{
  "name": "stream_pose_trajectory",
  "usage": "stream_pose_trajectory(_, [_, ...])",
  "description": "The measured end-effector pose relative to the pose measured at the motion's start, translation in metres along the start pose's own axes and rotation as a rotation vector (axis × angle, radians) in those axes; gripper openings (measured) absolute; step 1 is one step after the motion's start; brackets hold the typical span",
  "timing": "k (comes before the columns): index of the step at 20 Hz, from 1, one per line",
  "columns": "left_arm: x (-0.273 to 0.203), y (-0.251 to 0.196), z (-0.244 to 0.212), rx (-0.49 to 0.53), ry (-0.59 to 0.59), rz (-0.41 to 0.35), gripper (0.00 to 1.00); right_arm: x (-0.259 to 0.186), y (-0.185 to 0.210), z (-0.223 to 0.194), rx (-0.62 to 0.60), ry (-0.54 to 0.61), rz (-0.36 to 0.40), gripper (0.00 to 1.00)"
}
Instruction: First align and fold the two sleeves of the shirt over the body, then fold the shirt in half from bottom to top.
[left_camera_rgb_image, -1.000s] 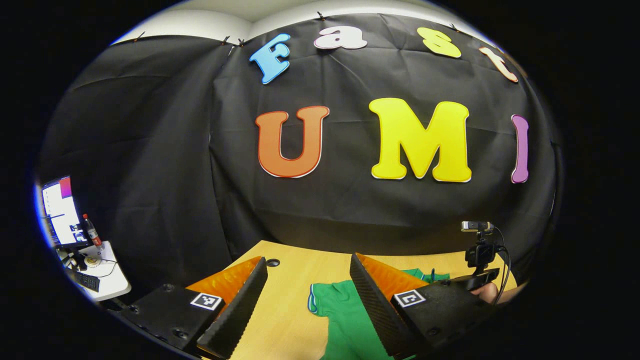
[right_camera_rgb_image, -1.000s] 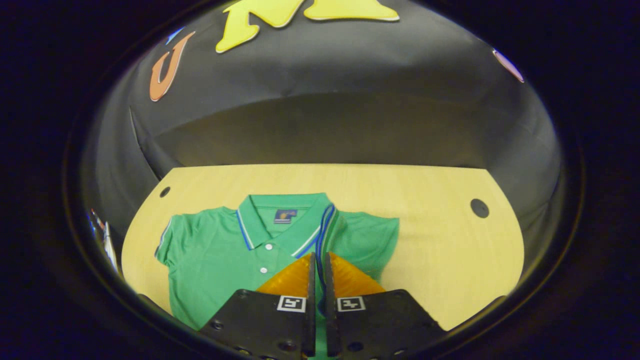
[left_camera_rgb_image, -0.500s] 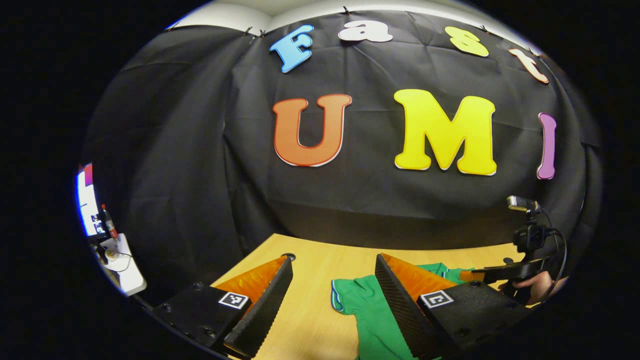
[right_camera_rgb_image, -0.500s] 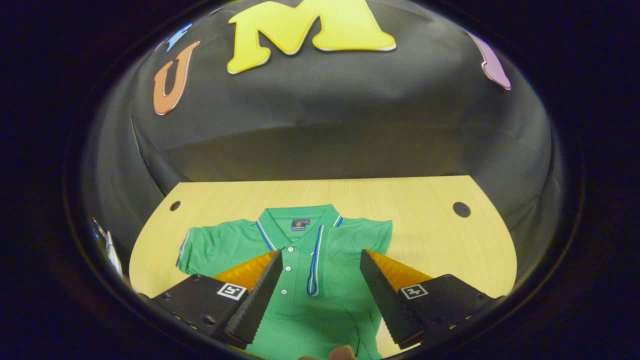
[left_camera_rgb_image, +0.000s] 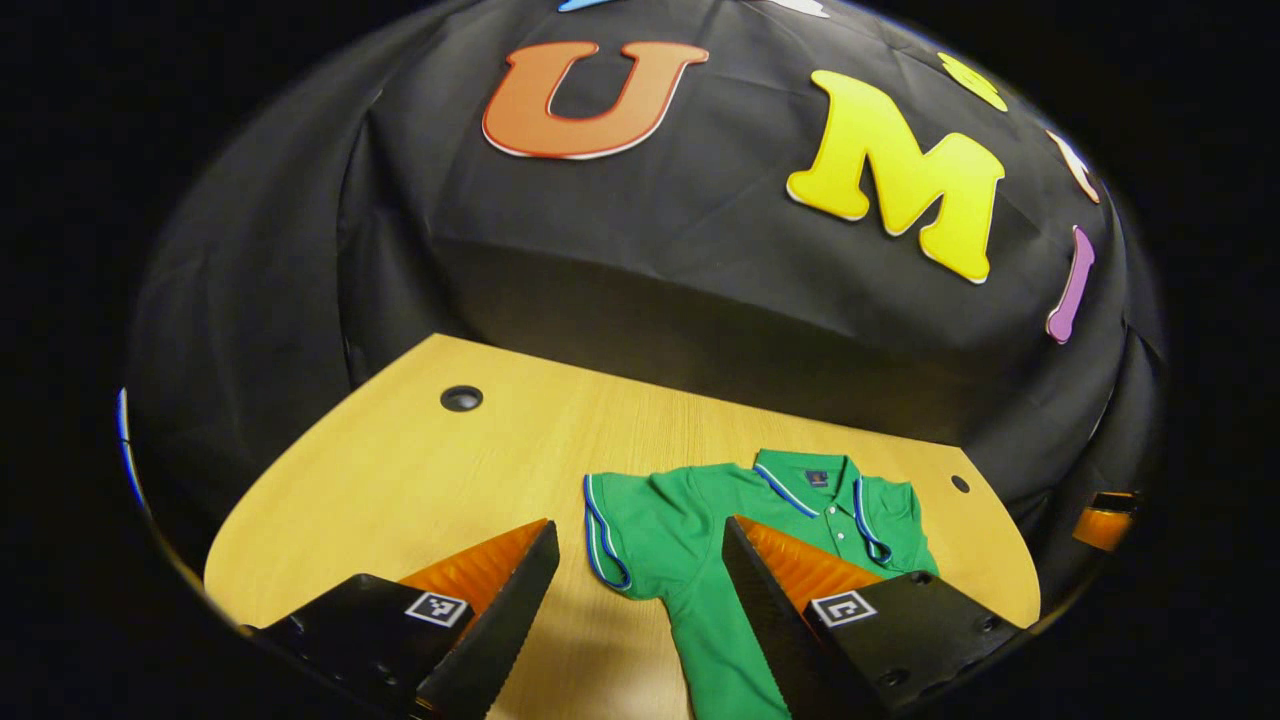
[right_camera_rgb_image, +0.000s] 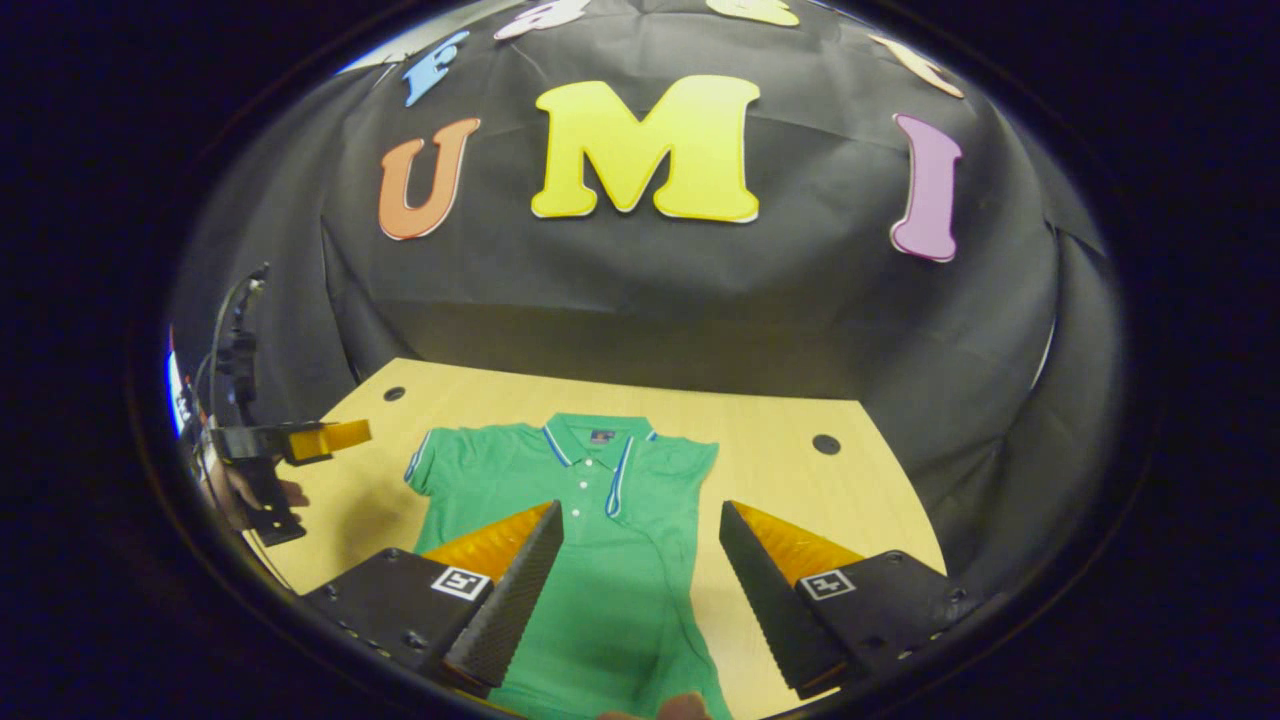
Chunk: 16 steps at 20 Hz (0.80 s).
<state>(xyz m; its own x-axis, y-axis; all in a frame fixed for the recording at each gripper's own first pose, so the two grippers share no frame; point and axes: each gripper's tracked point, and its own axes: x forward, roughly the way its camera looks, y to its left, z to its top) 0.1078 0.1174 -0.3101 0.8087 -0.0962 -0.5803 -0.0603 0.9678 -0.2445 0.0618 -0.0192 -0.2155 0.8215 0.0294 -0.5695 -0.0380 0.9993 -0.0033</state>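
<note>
One sleeve now lies folded over the green polo shirt (right_camera_rgb_image: 600, 540) flat on the desk (left_camera_rgb_image: 400, 470); right tongs (right_camera_rgb_image: 640, 570) have released, left tongs (left_camera_rgb_image: 640, 590) gape toward the remaining sleeve (left_camera_rgb_image: 625, 525).

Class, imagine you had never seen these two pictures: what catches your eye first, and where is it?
A bright green polo shirt lies flat on the pale wooden table, one sleeve already folded over its body. The right gripper hangs open above it; the left gripper is open by the outstretched sleeve.
</note>
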Motion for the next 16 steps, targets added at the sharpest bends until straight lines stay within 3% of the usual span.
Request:
stream_pose_trajectory(8, [0.080,0.029,-0.045,0.092,0.143,0.037,1.00,-0.035,-0.002,-0.010,0.023,0.013,-0.056,0.96])
stream_pose_trajectory(12, [0.096,0.029,-0.061,0.097,0.194,0.035,1.00,-0.039,-0.002,-0.018,0.025,0.030,-0.072,0.96])
stream_pose_trajectory(16, [0.100,0.032,-0.064,0.098,0.199,0.065,0.93,-0.036,-0.009,-0.021,0.053,0.040,-0.085,0.98])
